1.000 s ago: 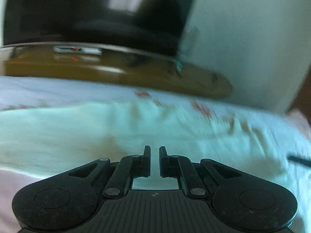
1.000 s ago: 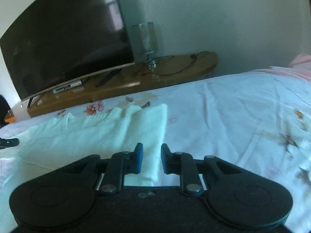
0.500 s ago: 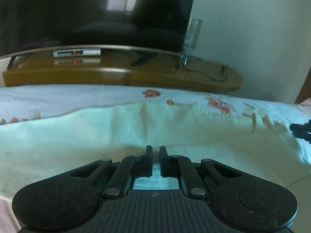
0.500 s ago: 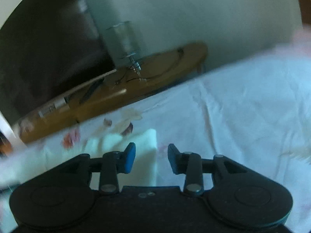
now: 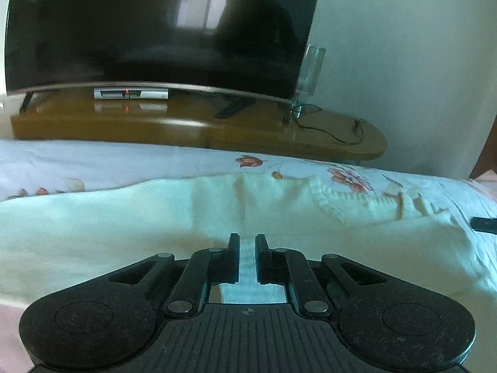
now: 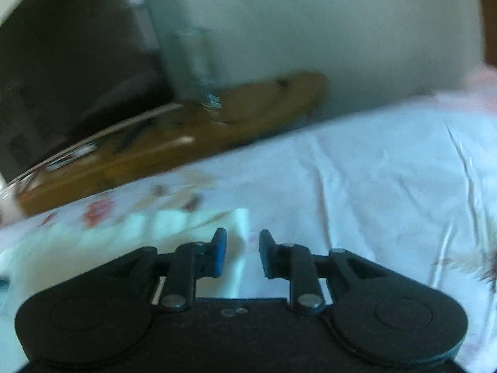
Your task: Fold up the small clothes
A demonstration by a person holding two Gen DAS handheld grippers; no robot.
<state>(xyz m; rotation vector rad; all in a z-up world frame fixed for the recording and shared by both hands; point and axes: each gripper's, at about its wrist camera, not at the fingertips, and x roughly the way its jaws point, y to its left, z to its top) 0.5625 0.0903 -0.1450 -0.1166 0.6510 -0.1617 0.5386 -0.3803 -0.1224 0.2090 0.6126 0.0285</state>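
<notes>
The left gripper (image 5: 247, 242) has matte black fingers held a narrow gap apart, with ribbed knit showing between them; whether they pinch it I cannot tell. The pale cream knitted sweater (image 5: 124, 227) lies flat on the floral bedsheet (image 5: 93, 161), spreading beyond both grippers. The right gripper (image 6: 242, 248), blue-padded, stands spread over the sweater's right edge, blurred. Beyond sits a glossy wooden stand (image 5: 186, 124) bearing a dark television (image 5: 155, 25).
</notes>
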